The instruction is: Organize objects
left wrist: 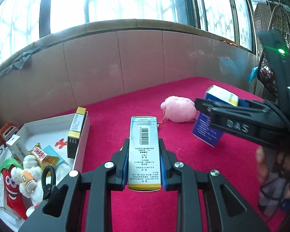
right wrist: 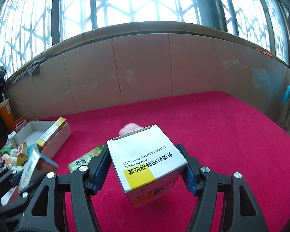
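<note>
My left gripper (left wrist: 144, 144) is shut on a slim light-blue box (left wrist: 144, 135) with a barcode, held lengthwise between the blue pads above the red cloth. The same box (right wrist: 31, 171) shows at the lower left of the right wrist view. My right gripper (right wrist: 143, 148) is shut on a white capsule box (right wrist: 145, 160) with a yellow patch, tilted and lifted off the cloth. In the left wrist view that box (left wrist: 206, 129) shows its blue side. A pink plush (left wrist: 178, 109) lies on the cloth beyond both grippers. A white open tray (left wrist: 81, 135) stands at the left.
The tray holds a yellow-and-black box (left wrist: 76, 129), small packets and plush toys (left wrist: 29, 176). A green packet (right wrist: 85, 158) lies flat on the red cloth (right wrist: 222, 135). A cardboard wall (right wrist: 145, 67) closes the back. An orange cup (right wrist: 6, 114) stands far left; a wire basket (left wrist: 280, 38) is at the right.
</note>
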`<state>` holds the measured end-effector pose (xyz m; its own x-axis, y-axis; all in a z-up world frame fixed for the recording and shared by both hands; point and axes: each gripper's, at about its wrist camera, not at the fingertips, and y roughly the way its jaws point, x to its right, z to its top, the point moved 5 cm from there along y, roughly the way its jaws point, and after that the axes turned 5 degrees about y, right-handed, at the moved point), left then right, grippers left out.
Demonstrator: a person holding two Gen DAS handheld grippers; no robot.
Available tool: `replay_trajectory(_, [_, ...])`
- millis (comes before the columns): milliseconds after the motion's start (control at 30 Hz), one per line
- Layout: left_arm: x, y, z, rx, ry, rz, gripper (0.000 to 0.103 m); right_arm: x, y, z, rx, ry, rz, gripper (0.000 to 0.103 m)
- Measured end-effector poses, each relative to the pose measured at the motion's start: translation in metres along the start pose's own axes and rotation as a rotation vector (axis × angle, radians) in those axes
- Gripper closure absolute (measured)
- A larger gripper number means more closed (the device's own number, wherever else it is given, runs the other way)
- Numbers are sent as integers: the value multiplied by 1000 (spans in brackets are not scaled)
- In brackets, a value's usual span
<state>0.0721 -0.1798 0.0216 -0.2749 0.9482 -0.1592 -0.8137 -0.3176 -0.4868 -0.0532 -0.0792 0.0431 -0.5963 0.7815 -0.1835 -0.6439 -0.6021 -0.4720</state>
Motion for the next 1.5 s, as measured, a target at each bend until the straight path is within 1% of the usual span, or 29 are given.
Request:
replay_trajectory(67, [-2, -4, 0, -10, -21, -3, 79, -2, -9, -6, -10, 9, 5, 33])
replay_trajectory(167, [-11, -14, 1, -31, -103, -35, 79, -6, -23, -13, -17, 23, 12, 33])
replay_trajectory(233, [-16, -26, 4, -14, -123, -26, 79, -10, -33, -16, -14, 27, 16, 33])
replay_trajectory(367, [-19, -44, 8, 18, -129, -14, 79, -18, -42, -18, -9, 14, 19, 33])
replay_trajectory(533, [-22, -54, 7, 22, -131, 1, 79, -26, -48, -17, -6, 1, 17, 33])
replay_trajectory(1000, [-46, -66, 10, 38, -173, 31, 79, -42, -53, -16, -15, -50, 24, 32])
replay_trajectory(1233, [-63, -76, 14, 66, -202, 55, 79, -55, -56, -15, -17, -79, 34, 32])
replay_trajectory(1500, [-74, -84, 12, 91, -229, 57, 79, -70, -58, -16, -12, -118, 41, 32])
